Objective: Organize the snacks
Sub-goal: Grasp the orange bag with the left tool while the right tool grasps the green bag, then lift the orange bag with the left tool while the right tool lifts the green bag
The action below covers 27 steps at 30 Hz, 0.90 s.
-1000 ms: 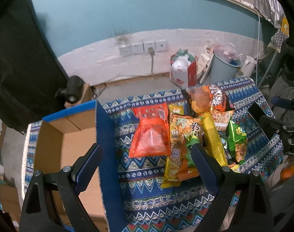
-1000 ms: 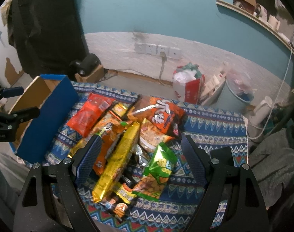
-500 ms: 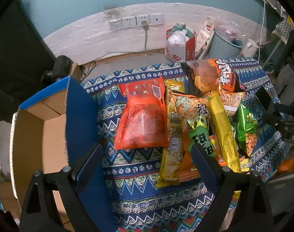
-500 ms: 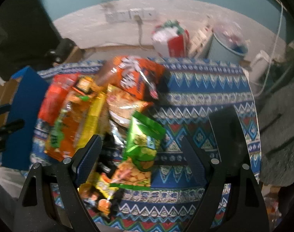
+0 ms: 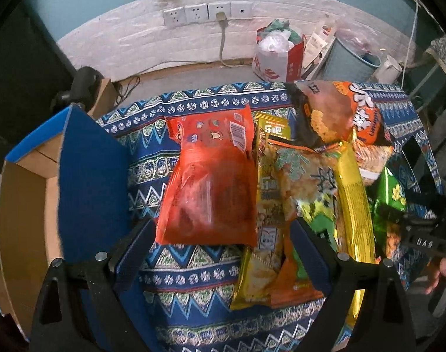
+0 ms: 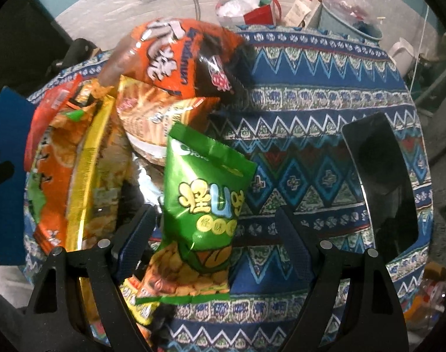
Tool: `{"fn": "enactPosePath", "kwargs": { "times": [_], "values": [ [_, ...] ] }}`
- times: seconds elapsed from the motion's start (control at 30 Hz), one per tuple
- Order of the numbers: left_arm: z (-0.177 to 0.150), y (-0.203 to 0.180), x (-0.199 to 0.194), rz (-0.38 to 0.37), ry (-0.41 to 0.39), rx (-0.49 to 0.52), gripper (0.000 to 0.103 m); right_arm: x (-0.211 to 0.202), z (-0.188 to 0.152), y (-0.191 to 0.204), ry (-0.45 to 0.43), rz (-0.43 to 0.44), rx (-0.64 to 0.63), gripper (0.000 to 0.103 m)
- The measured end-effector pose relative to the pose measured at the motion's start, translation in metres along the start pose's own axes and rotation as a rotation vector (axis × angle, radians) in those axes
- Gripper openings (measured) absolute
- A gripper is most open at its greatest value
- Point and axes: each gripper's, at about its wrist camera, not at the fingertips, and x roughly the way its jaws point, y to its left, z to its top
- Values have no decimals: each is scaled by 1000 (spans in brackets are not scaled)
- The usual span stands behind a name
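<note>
Both tongs are spread wide and grip nothing. The left tongs (image 5: 220, 246) hover over the red bag (image 5: 208, 182), which lies on the patterned desk (image 5: 193, 275) beside the blue cardboard box (image 5: 88, 176). The right tongs (image 6: 215, 234) straddle the green bag (image 6: 202, 205) atop the snack pile.

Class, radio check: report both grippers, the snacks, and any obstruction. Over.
Left gripper open above red snack bag. Right gripper open, straddling green snack pouch. Blue-sided cardboard box empty. Packets overlap; nothing held.
</note>
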Motion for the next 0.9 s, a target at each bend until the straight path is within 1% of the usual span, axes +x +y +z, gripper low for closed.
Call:
{"fn": "enactPosePath", "kwargs": {
  "times": [0.07,0.13,0.2,0.23,0.27,0.37,0.43,0.5,0.67,0.8,0.87,0.9],
  "values": [
    [4,3,6,-3,3,-18,94,8,-1,-2,14,16,1,83],
    [9,6,11,-11,4,-36,94,14,0,-2,20,31,-3,77],
    [14,8,17,-20,11,-54,94,16,0,-1,24,50,-12,55],
    [16,9,21,-25,17,-59,94,18,0,-3,25,57,-16,51],
    [18,9,25,-24,21,-64,94,18,0,-3,27,61,-20,40],
    [23,11,35,-15,30,-76,94,14,1,-5,19,51,-22,37],
    [27,11,44,-8,42,-82,94,8,2,-10,3,25,-30,36],
    [30,11,52,-8,52,-89,94,4,9,-15,-4,15,-32,34],
    [32,12,64,6,73,-88,94,1,17,-24,-10,26,-31,34],
    [31,19,66,-33,72,-121,94,1,19,-21,-18,20,-53,34],
    [31,21,67,-46,69,-119,94,4,19,-12,-27,19,-58,34],
    [31,22,67,-58,68,-115,91,3,20,-12,-32,18,-60,34]
  ]
}}
